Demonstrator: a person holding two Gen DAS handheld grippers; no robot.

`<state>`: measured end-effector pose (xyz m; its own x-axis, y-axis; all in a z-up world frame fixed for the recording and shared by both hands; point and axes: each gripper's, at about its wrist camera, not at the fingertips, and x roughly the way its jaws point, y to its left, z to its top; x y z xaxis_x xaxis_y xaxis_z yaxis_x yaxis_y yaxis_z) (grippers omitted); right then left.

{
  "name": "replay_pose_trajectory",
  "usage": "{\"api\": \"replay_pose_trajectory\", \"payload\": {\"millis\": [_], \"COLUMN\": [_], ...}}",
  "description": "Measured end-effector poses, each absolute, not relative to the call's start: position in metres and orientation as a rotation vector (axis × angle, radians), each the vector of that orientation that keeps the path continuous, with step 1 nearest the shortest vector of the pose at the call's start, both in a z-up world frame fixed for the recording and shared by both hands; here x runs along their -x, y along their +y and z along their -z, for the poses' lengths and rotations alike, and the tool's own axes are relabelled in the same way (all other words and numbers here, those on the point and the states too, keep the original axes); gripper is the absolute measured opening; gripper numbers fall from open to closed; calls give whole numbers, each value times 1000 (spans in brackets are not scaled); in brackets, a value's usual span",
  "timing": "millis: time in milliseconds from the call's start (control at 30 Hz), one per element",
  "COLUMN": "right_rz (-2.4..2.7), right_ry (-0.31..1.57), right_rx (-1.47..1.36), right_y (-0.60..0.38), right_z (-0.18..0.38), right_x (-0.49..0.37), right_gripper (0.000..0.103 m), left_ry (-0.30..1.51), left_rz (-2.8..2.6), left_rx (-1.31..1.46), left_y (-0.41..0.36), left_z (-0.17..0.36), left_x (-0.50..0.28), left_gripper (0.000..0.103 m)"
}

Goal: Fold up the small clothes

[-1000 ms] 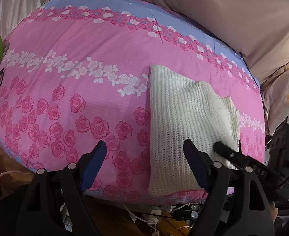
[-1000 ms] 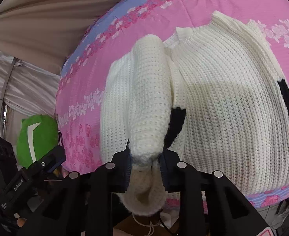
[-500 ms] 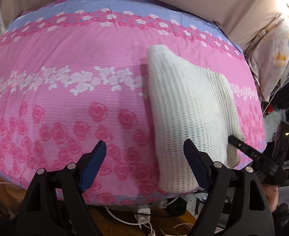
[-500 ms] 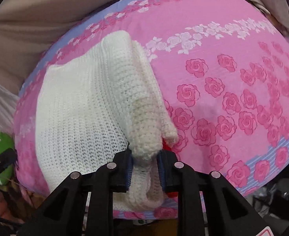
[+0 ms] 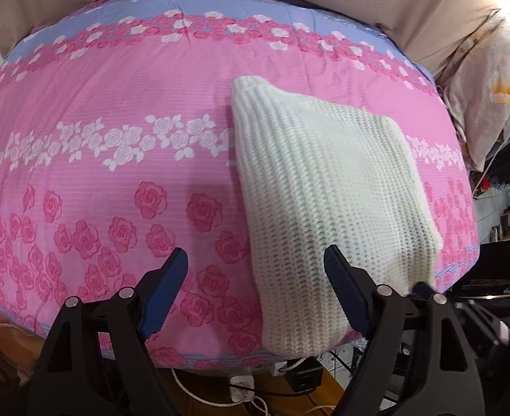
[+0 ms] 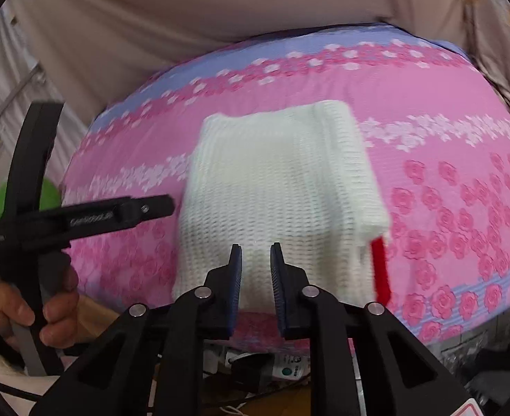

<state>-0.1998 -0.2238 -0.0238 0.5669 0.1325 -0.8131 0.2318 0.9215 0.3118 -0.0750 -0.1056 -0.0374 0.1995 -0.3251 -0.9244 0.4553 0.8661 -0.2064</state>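
Ahead of the closing, empty right gripper point(image 6: 255, 253) lies the folded sweater point(image 6: 282, 194).

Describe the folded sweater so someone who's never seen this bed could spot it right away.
Look at the bed with the pink rose-print cover. Near its front edge lies the sweater, folded into a thick cream knit block. It is the only plain, chunky-ribbed thing on the flowered fabric, with a red stripe showing at one front corner.
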Motion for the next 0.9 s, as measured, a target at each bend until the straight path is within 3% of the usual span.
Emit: {"api": "replay_pose_trajectory", "payload": {"millis": [133,167,333,400,500,667,700,767,900], "right_rz": [35,38,29,8,-3,58,125,263,388], "right_ry": [1230,1221,1078,1088,1255,1090,1044,987,1024], "right_rx": [-355,-364,-367,-339,-274,-442,-460,-485,-572], "right_y": [-212,-213,-210,-203,-188,-224,-240,-271,-326], "right_z": [104,106,46,47,96,45,33,24,46], "right_x": [164,163,167,157,135,155,165,183,197], "right_gripper": [13,12,11,11,13,10,13,34,45], "left_ry": [1261,1263,1250,1258,1262,1238,1239,1249,1265], "left_rz": [499,486,419,397,378,381,386,413,518], "left_rx": [-133,-136,-126,-113,-105,-122,-119,-105,-54], "left_y": [-92,-90,-71,-65,-61,-64,-67,-74,-102], "left_z": [41,42,41,43,44,40,40,39,35], "left_x": [72,71,65,63,61,63,63,63,67], "left_gripper": [78,78,78,78,78,78,78,78,80]}}
